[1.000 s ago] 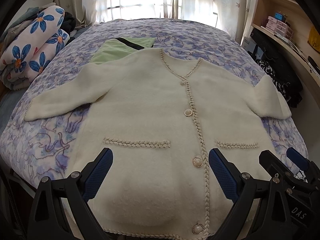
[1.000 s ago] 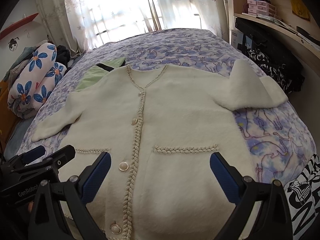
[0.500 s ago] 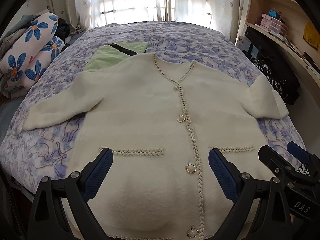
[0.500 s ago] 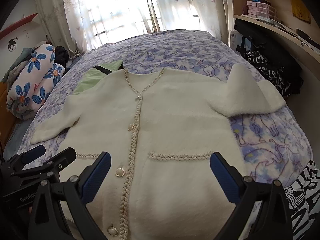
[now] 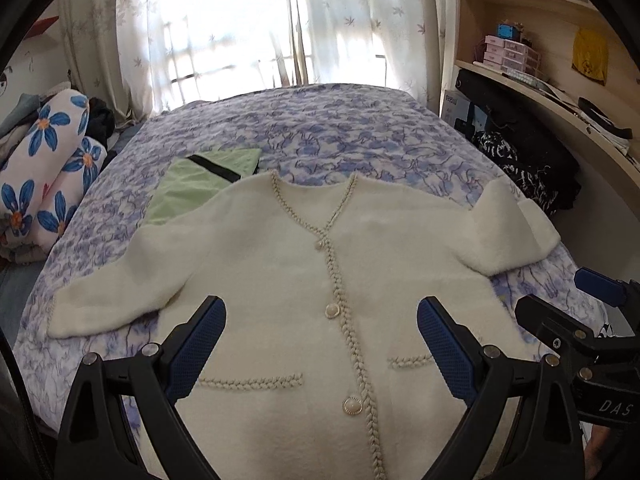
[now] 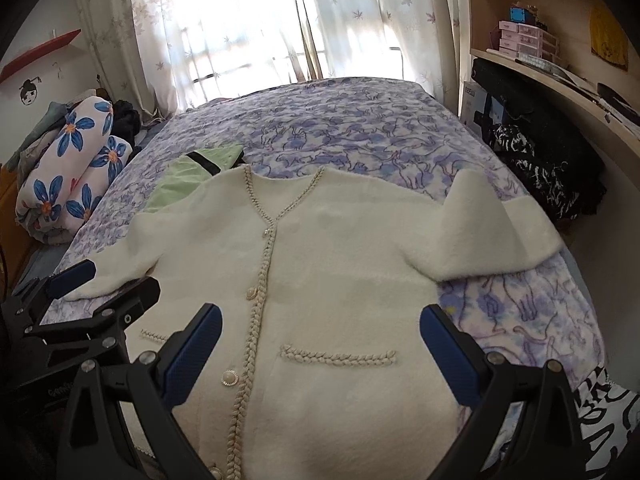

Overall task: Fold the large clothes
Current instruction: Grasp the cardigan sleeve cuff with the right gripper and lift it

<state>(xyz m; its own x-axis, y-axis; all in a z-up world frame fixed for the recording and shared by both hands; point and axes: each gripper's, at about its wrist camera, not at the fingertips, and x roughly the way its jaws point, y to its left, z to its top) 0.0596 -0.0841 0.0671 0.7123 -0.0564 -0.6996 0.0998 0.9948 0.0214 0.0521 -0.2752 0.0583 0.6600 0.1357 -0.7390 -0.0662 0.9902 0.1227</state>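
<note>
Above the near hem of the cardigan [image 5: 304, 280], left gripper [image 5: 322, 344] hangs with jaws spread wide, nothing between the blue pads [image 5: 198, 340]. It points forward along the garment, fingers level with each other, straddling the button placket and the left pocket trim. Not touching fabric as far as the view shows.

Right gripper [image 6: 320, 348] sits the same way: jaws wide, empty, pads [image 6: 448, 356] framing the right pocket trim. It is just beside the left one; each shows at the edge of the other's view, side by side at about the same depth.

Cardigan is cream, fluffy, buttoned, lying face up and flat on the bed [image 5: 360, 136], collar away from the grippers, hem toward them. Braided trim runs down the front and across both pockets. Left sleeve [image 5: 120, 296] stretches out flat toward the bed edge. Right sleeve [image 6: 492, 228] is folded back on itself, cuff near the right bed edge.

A green garment [image 5: 196, 188] with a black band lies partly under the cardigan's left shoulder. Bedspread is purple-blue print. A rolled floral quilt [image 5: 44, 168] sits off the left side of the bed. Curtained window [image 5: 248, 24] is at the far end, shelving [image 5: 532, 68] on the right wall.
</note>
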